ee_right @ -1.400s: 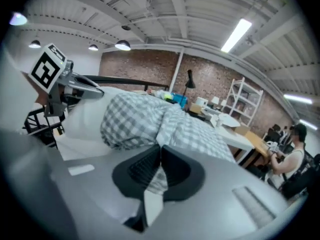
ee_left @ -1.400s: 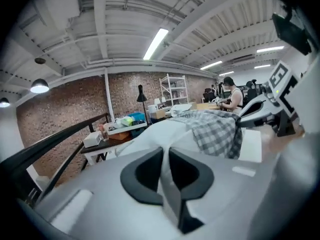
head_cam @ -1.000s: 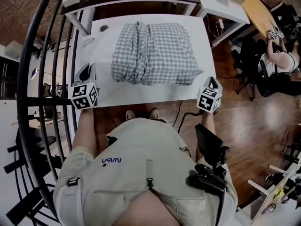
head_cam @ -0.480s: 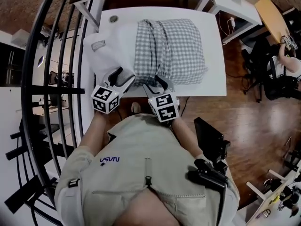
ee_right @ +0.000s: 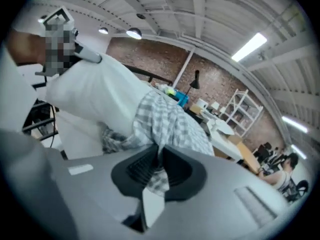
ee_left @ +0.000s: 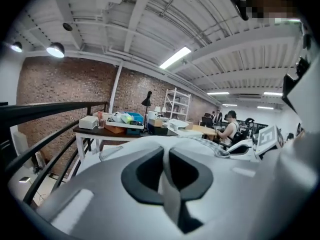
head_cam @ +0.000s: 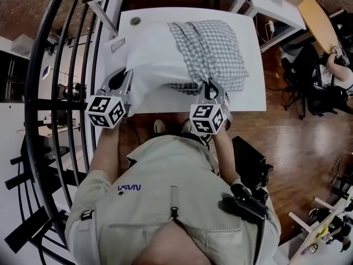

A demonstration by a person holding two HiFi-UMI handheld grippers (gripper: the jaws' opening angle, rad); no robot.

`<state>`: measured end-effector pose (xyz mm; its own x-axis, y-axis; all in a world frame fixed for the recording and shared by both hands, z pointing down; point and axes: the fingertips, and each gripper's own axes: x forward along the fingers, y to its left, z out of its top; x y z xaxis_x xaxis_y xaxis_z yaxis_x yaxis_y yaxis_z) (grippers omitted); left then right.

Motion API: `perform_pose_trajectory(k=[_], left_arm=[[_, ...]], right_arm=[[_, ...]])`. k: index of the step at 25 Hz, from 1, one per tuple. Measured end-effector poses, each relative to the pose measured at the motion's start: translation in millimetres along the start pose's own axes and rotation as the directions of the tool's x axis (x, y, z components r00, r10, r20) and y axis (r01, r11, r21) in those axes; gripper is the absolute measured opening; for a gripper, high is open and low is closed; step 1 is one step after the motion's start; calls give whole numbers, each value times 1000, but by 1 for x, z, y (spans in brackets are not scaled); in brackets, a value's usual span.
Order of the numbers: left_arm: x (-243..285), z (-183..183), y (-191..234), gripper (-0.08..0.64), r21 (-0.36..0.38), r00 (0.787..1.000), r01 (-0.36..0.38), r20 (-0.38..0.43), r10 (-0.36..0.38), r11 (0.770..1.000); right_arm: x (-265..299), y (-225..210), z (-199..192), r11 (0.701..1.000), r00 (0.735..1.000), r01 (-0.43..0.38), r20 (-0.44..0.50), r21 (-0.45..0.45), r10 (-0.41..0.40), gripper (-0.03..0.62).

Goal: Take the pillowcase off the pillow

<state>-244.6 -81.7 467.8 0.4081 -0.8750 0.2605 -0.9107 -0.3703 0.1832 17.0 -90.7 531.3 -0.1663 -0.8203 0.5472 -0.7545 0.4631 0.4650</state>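
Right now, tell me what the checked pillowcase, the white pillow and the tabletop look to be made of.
The pillowcase looks like thin woven cloth, likely cotton, matte: grey-and-white check, bunched into soft folds. The pillow has a white matte fabric shell that sags softly; filling unseen. The tabletop seems hard white board, probably laminate: flat, smooth, even.

Checked grey-and-white pillowcase (head_cam: 218, 51): half off, bunched in folds toward the right, covering only that end. White pillow (head_cam: 151, 51): left part bare, plump, lying across the white table (head_cam: 253, 101), near corner seemingly raised off it.
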Motion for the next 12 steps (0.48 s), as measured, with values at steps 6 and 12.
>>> perform_pose_trajectory(k=[6, 12], left_arm=[[0, -41, 5, 14, -122, 999, 21, -28, -25, 992], [7, -116, -16, 22, -179, 984, 13, -174, -45, 984]], right_arm=[[17, -50, -61, 993, 982, 112, -152, -34, -116, 31], [32, -18, -119, 998, 958, 4, -288, 61, 14, 32]])
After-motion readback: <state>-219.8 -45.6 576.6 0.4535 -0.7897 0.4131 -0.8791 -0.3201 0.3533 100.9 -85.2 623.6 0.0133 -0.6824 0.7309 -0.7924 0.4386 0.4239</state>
